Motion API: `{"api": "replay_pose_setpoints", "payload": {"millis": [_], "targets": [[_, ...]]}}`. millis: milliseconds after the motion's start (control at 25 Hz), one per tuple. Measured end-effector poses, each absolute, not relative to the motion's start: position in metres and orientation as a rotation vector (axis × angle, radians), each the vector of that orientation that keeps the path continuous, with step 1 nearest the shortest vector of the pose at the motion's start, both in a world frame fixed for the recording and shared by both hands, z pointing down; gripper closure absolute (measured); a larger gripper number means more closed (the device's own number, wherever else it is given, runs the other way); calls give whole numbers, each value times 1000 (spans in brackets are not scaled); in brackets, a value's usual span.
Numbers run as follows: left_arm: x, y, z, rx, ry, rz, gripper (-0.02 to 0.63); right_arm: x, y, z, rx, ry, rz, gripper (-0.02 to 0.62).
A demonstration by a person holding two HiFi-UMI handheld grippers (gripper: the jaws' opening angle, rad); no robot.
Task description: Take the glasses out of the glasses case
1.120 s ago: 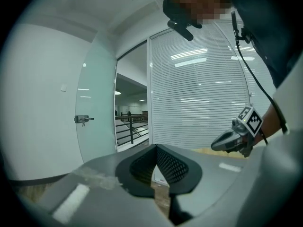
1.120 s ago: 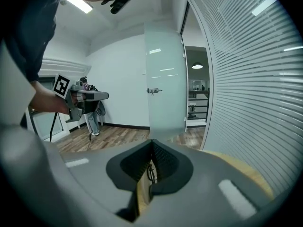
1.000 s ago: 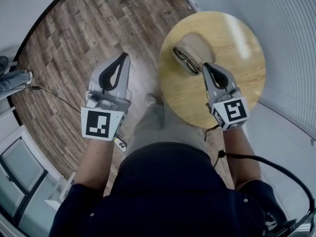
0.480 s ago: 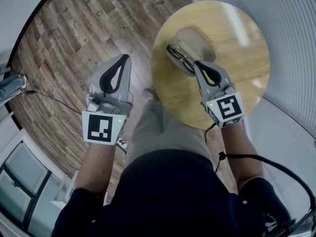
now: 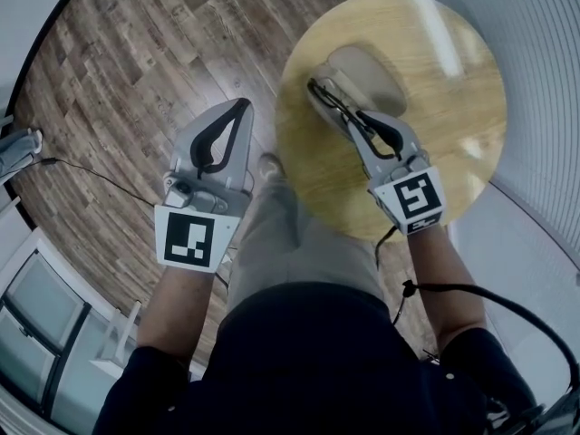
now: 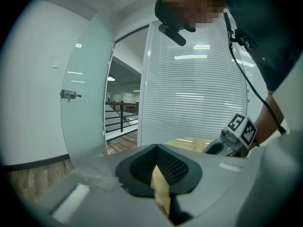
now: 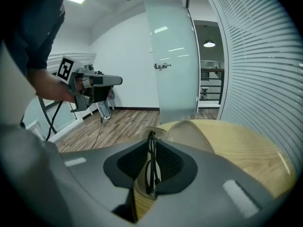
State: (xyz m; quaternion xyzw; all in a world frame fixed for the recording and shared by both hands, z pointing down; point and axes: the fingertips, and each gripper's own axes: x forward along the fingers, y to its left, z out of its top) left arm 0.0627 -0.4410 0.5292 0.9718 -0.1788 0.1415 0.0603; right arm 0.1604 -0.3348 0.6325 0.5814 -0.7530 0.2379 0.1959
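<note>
An open beige glasses case (image 5: 370, 72) lies on the round wooden table (image 5: 444, 125), with black-framed glasses (image 5: 328, 100) along its near left edge. My right gripper (image 5: 356, 118) reaches onto the glasses. Its jaws are opening, and in the right gripper view the folded glasses (image 7: 151, 167) lie in the narrow gap between them, in front of the case lid (image 7: 189, 132). The pads do not visibly press on the frame. My left gripper (image 5: 240, 107) hangs over the floor left of the table with its tips together and nothing in them.
White slatted blinds (image 5: 544, 80) curve round the table's far and right side. A frosted glass door (image 7: 173, 60) stands beyond the table. Wood plank floor (image 5: 118, 89) spreads to the left, with a thin cable (image 5: 100, 178) across it. A cable (image 5: 471, 293) trails from my right arm.
Both grippers have sunk lower. The right gripper has slid forward onto the glasses at the case's edge and its jaws have parted. The left gripper stays shut beside the table.
</note>
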Motion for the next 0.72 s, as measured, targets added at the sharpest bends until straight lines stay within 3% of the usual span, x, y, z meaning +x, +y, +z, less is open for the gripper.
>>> {"api": "replay_pose_setpoints", "payload": {"millis": [240,720], "targets": [[59,-440,545,2933,-544,466,600,159,-333,652,1594,-2101,717,483],[46,-451,555,2898,-593,495,600,151,-333,672,1501,-2055,761,482]]}}
